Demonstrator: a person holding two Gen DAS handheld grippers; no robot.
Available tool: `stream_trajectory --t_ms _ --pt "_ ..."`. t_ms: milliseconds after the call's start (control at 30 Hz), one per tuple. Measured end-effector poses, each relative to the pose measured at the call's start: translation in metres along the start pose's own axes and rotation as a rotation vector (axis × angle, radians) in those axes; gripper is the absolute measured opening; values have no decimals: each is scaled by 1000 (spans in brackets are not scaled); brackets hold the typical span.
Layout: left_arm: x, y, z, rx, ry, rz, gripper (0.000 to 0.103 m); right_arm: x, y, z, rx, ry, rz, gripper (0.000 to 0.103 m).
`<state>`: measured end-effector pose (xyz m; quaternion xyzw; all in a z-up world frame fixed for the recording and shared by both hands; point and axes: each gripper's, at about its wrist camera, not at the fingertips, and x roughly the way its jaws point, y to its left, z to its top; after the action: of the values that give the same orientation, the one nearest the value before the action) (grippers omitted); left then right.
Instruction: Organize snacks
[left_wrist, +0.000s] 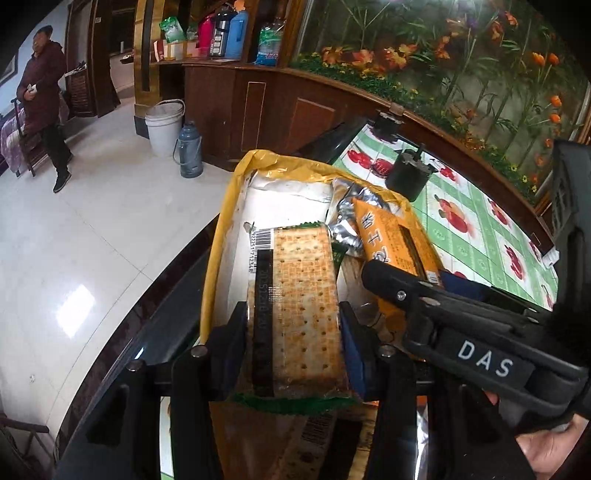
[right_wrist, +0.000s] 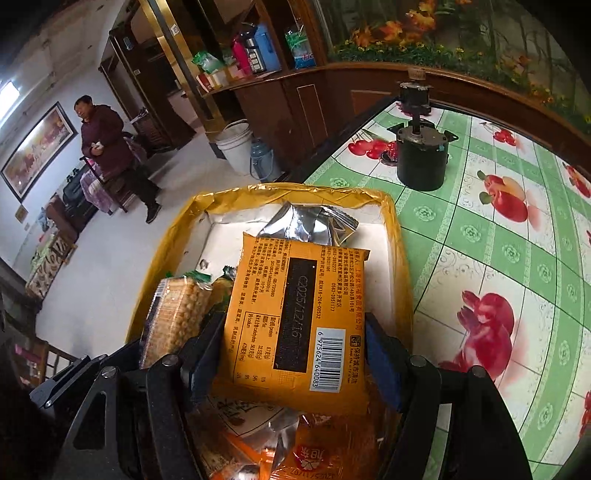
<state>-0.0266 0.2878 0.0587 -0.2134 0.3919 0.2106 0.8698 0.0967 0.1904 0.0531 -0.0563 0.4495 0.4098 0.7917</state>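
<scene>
Your left claw (left_wrist: 293, 354) is clamped on a clear-wrapped pack of soda crackers (left_wrist: 301, 306), both blue pads pressed against its long sides; the pack hangs over the near left part of the yellow-rimmed box (left_wrist: 225, 229). Your right claw (right_wrist: 291, 363) is clamped on an orange biscuit packet (right_wrist: 295, 325), back side up with the barcode at its near right corner, and holds it over the same box. In the right wrist view the cracker pack (right_wrist: 177, 317) sits just to the left of the orange packet, close beside it. A crumpled silver foil wrapper (right_wrist: 314, 221) lies in the far part of the box, on its white floor. Below your right claw, near the bottom edge, further orange wrappers (right_wrist: 317, 454) lie in a blurred heap; their kind cannot be told.

The box stands at the left edge of the surface, which is covered in a green-and-white fruit-print cloth (right_wrist: 498, 258). A small black motor (right_wrist: 421, 158) stands on the cloth beyond the box, well apart from it. On the tiled floor to the far left stand a white bucket (right_wrist: 236, 147) and a blue flask (right_wrist: 264, 158), and a person in a dark red coat (right_wrist: 107, 144) stands beyond them.
</scene>
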Motion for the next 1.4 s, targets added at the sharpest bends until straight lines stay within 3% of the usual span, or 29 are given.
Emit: stream_trajectory --t_ms 200,500,733,933,1400 --pt "3 -6 -1 36 -37 31 48 10 -4 0 12 30 25 77" --pt "-4 -5 -3 31 -79 2 53 4 2 -3 -10 8 26 77" --pt "-21 -12 -8 72 -135 39 70 -8 2 -7 -11 5 41 82" --pt "-40 -14 -19 84 -166 40 74 -30 4 -17 -27 -31 41 82" --pt "-96 -31 -78 93 -280 47 85 -109 -18 -78 45 -106 146 82"
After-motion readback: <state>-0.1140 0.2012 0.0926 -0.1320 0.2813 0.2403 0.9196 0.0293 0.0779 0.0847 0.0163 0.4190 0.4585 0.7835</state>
